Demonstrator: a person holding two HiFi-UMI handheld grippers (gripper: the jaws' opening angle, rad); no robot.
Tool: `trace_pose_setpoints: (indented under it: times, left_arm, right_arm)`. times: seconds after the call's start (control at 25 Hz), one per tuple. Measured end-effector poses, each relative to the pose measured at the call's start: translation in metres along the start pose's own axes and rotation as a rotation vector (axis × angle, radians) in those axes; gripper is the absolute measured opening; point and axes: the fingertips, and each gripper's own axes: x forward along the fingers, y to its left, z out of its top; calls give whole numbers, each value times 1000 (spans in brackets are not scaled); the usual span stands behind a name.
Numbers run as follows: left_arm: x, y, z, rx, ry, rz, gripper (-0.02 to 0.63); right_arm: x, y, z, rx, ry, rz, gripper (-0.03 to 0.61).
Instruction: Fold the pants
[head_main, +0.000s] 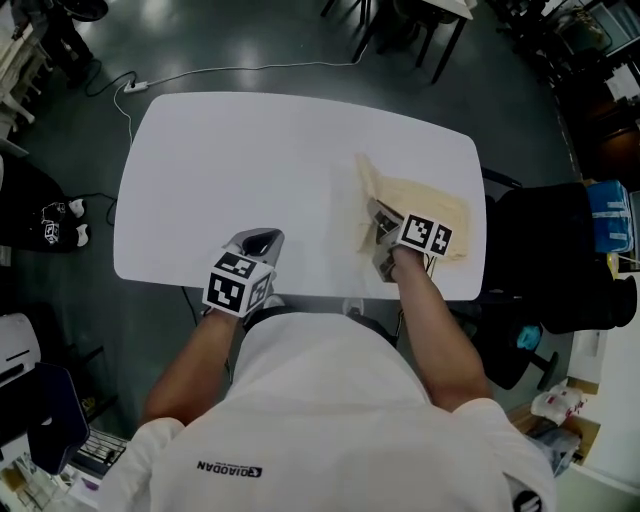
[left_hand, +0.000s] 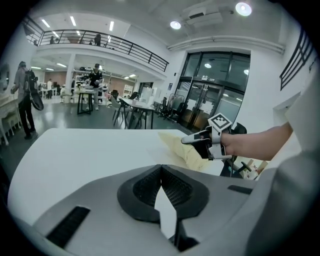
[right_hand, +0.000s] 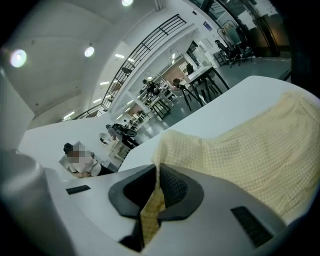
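Gripping the near-left edge of the cream pants (head_main: 440, 205) in the closed jaws of the right hand-held gripper (head_main: 378, 222), the cloth lying bunched at the tabletop's (head_main: 250, 150) right end and running away beyond it, and holding the left hand-held gripper (head_main: 262, 240) shut, empty, well apart leftward.

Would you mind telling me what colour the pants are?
The pants are pale yellow, fine-checked; clearest in the right gripper view.

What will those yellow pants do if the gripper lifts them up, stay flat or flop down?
Probably flop: the pants drape in soft folds from where the right gripper pinches them. They look thin and light, since one small pinch holds an edge up. They would likely slide rather than roll on the smooth table.
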Motion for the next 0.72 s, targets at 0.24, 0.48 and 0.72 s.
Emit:
trace_pose_setpoints:
  times: [0.24,0.48,0.72]
  left_arm:
    - [32,-39,1,-25,19,31,25]
    - [68,-97,20,15,22,40,25]
    - [103,-147,25,18,38,49,25]
  right_arm:
    - [-48,1,33,70,-59,147,41]
    - [-103,-18,67,175,-126,280,41]
    - [-150,-48,94,249,-179,380,41]
